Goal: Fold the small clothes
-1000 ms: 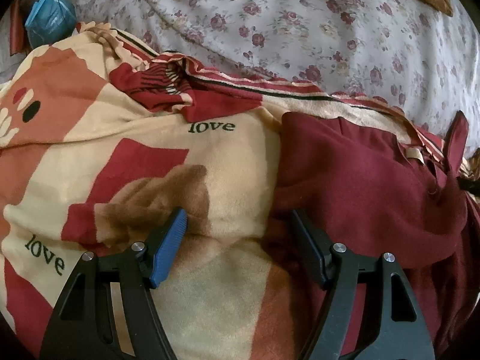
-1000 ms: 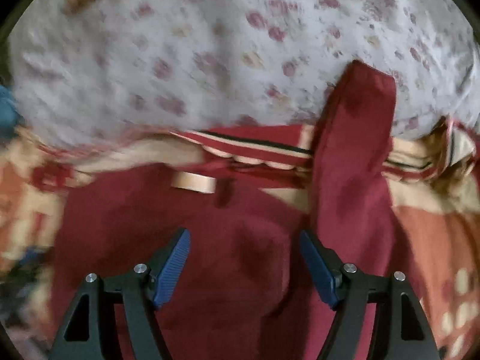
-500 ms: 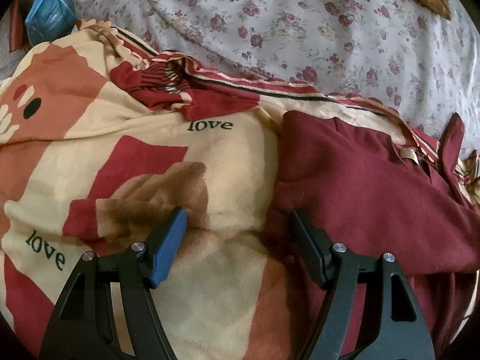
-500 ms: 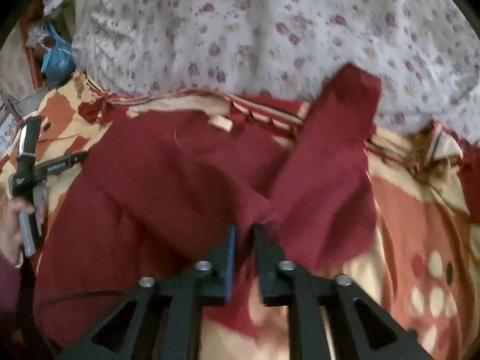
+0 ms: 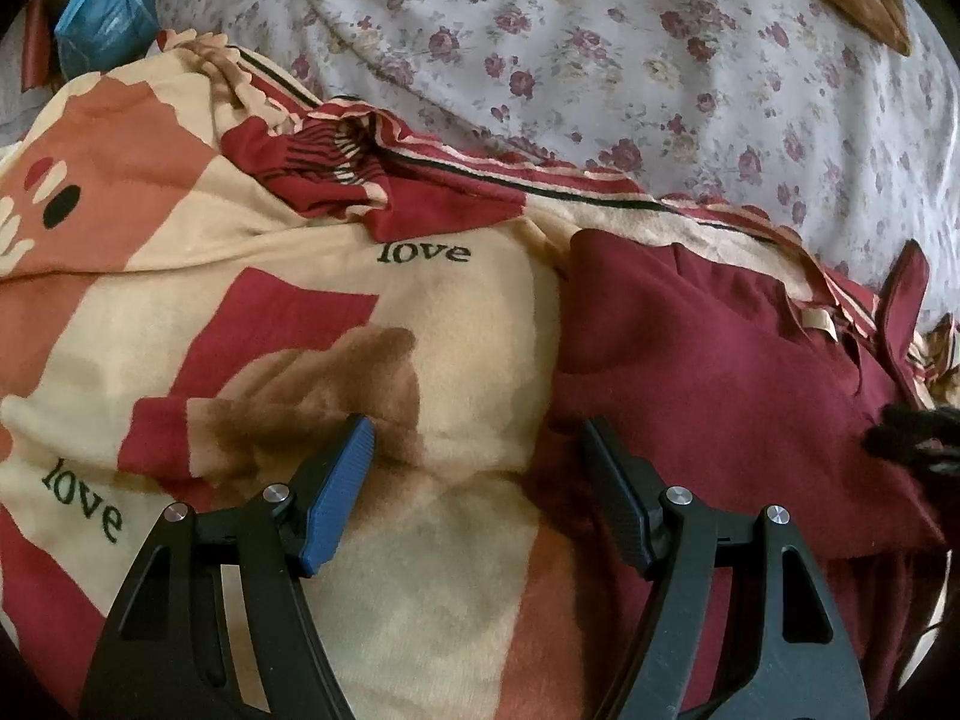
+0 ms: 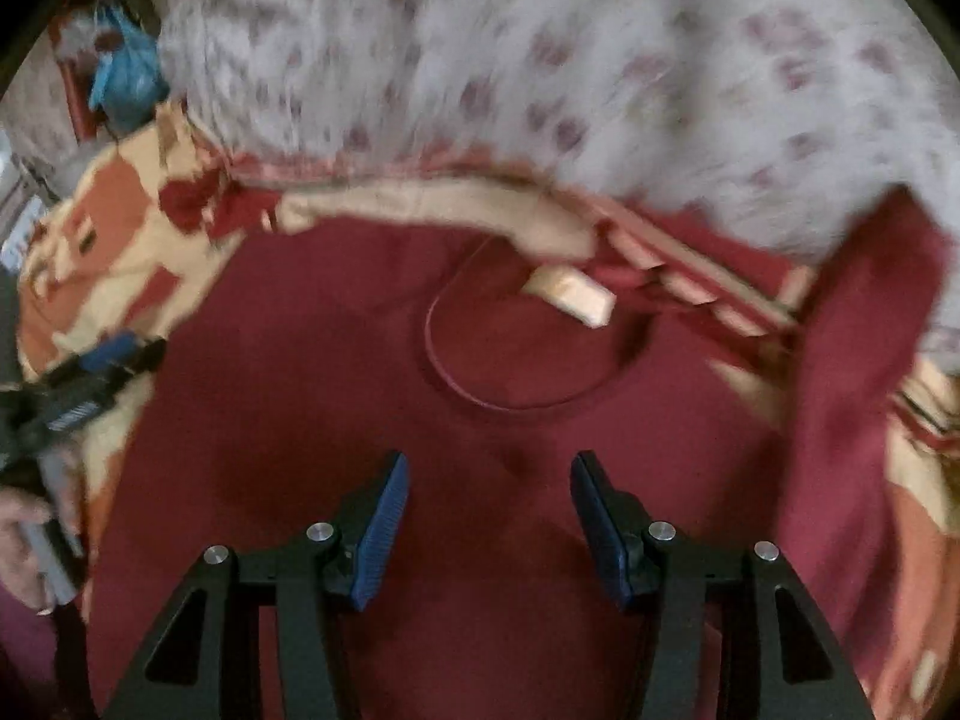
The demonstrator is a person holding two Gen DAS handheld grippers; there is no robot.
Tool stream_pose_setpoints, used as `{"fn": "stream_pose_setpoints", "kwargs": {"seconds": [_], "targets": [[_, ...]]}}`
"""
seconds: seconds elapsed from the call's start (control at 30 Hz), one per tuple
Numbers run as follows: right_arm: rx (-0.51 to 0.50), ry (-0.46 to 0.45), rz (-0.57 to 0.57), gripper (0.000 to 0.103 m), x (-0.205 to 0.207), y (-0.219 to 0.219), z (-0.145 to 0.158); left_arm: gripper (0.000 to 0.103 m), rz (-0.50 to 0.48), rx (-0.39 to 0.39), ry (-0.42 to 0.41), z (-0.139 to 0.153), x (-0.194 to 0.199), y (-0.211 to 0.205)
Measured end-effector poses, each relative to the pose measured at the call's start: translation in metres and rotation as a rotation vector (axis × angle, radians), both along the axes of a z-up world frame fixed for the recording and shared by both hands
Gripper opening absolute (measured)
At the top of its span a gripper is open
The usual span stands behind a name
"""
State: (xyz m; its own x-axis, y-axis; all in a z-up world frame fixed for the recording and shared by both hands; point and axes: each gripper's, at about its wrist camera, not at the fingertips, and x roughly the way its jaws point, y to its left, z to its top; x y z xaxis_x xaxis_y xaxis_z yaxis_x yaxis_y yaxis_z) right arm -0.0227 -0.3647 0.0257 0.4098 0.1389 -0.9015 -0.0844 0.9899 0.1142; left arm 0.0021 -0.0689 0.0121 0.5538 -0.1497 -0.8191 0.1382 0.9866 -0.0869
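Where visible, "love" on blanket (image 5: 420, 312)

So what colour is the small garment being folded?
Plain dark red garment, with a beige neck label; clearest in the left wrist view.

We count one dark red knit garment (image 6: 372, 372) with one cream neck label (image 6: 570, 294), one cream-and-red "love" blanket (image 5: 336, 312), one floral white sheet (image 5: 600, 48), one blue plastic bag (image 5: 102, 18), two black grippers (image 5: 474, 474) (image 6: 489, 516).
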Motion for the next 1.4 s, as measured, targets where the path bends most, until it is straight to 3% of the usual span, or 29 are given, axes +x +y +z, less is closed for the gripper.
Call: {"fn": "stream_pose_setpoints", "kwargs": {"seconds": [0.07, 0.17, 0.33, 0.43, 0.5, 0.57, 0.63, 0.7, 0.87, 0.97, 1.07, 1.13, 1.23, 1.4], "targets": [[-0.023, -0.010, 0.032, 0.039, 0.002, 0.010, -0.011, 0.072, -0.002, 0.003, -0.003, 0.000, 0.000, 0.000], [-0.100, -0.043, 0.086, 0.003, -0.005, 0.021, -0.004, 0.072, -0.005, -0.001, -0.013, 0.003, -0.001, -0.001], [-0.218, -0.178, 0.055, 0.003, -0.006, 0.017, 0.029, 0.072, -0.001, -0.053, -0.043, 0.011, -0.002, 0.002], [-0.298, -0.167, -0.042, 0.003, 0.014, 0.008, 0.018, 0.072, -0.004, -0.074, -0.046, 0.012, -0.001, 0.001], [-0.233, -0.108, -0.069, 0.003, 0.024, 0.001, 0.000, 0.072, -0.014, -0.091, -0.044, 0.013, -0.002, 0.000], [-0.150, -0.030, -0.083, 0.004, 0.022, -0.008, -0.006, 0.072, -0.022, -0.107, -0.063, 0.017, -0.005, -0.001], [-0.113, -0.062, -0.109, 0.014, 0.003, -0.023, 0.011, 0.072, -0.036, -0.124, -0.090, 0.022, -0.007, -0.003], [-0.135, -0.105, -0.162, 0.042, -0.021, -0.049, 0.026, 0.072, -0.058, -0.131, -0.096, 0.024, -0.008, -0.007], [-0.182, 0.019, -0.288, 0.044, -0.068, -0.119, 0.002, 0.072, -0.127, -0.047, -0.121, 0.025, -0.018, -0.027], [-0.068, -0.020, -0.364, 0.044, -0.097, -0.144, 0.008, 0.072, -0.160, -0.025, -0.143, 0.028, -0.023, -0.037], [-0.031, -0.085, -0.367, 0.044, -0.105, -0.140, 0.025, 0.072, -0.200, 0.013, -0.138, 0.026, -0.026, -0.053], [-0.050, -0.106, -0.345, 0.044, -0.099, -0.131, 0.036, 0.072, -0.219, 0.058, -0.134, 0.021, -0.028, -0.061], [-0.160, -0.133, -0.395, 0.045, -0.080, -0.127, 0.043, 0.072, -0.232, 0.084, -0.114, 0.014, -0.028, -0.068], [-0.078, -0.091, -0.505, 0.051, -0.029, -0.148, 0.028, 0.072, -0.244, 0.070, -0.112, 0.013, -0.029, -0.068]]}}
